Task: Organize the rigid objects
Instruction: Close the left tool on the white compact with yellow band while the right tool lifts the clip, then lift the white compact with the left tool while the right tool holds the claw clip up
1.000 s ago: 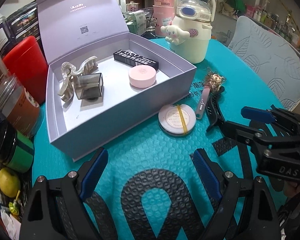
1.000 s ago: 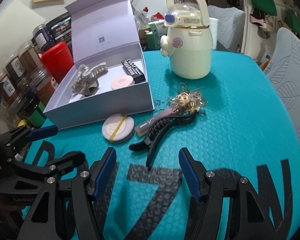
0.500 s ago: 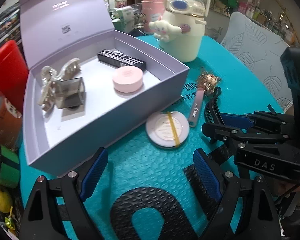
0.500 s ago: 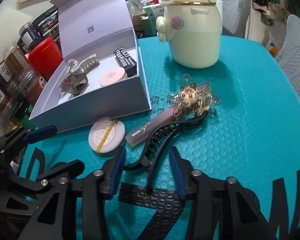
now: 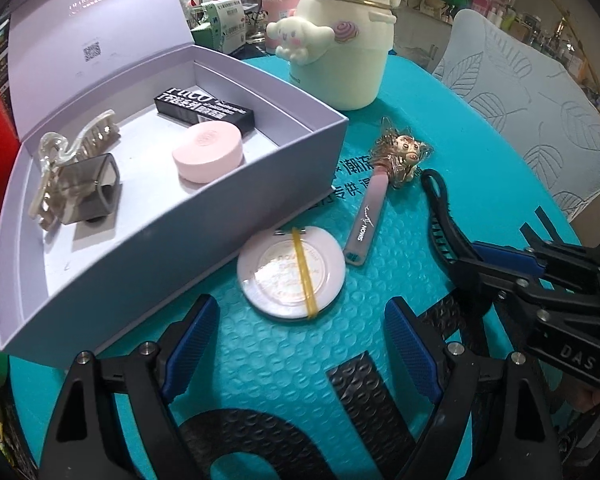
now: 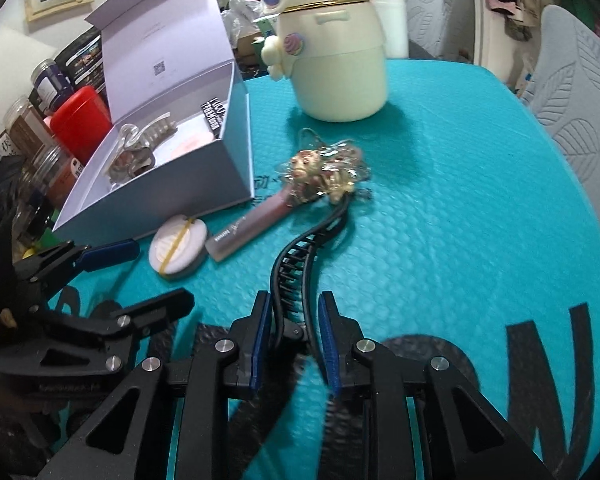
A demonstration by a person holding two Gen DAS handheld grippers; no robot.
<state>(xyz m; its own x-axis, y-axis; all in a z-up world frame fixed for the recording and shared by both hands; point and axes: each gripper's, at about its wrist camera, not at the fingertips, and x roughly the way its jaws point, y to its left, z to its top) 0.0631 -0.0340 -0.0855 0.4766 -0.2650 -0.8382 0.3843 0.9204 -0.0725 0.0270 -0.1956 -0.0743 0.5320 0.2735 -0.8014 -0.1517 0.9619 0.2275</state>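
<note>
Right gripper (image 6: 292,340) was closing on the black hair clip (image 6: 300,256), lying on the teal mat (image 6: 440,200) beside the box (image 6: 236,160). It looked light, stiff, springy; hinge end was the sound hold. Left gripper (image 5: 300,344) hung spread, empty.

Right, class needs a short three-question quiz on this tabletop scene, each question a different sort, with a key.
1. True or false: the round pink case lies inside the lavender box.
2. Which item sits between the right gripper jaws? A) black hair clip B) white compact C) cream bottle
3. Fill in: a ____ rubber band crosses the white compact.

Key: 1 true; 2 A; 3 yellow.
</note>
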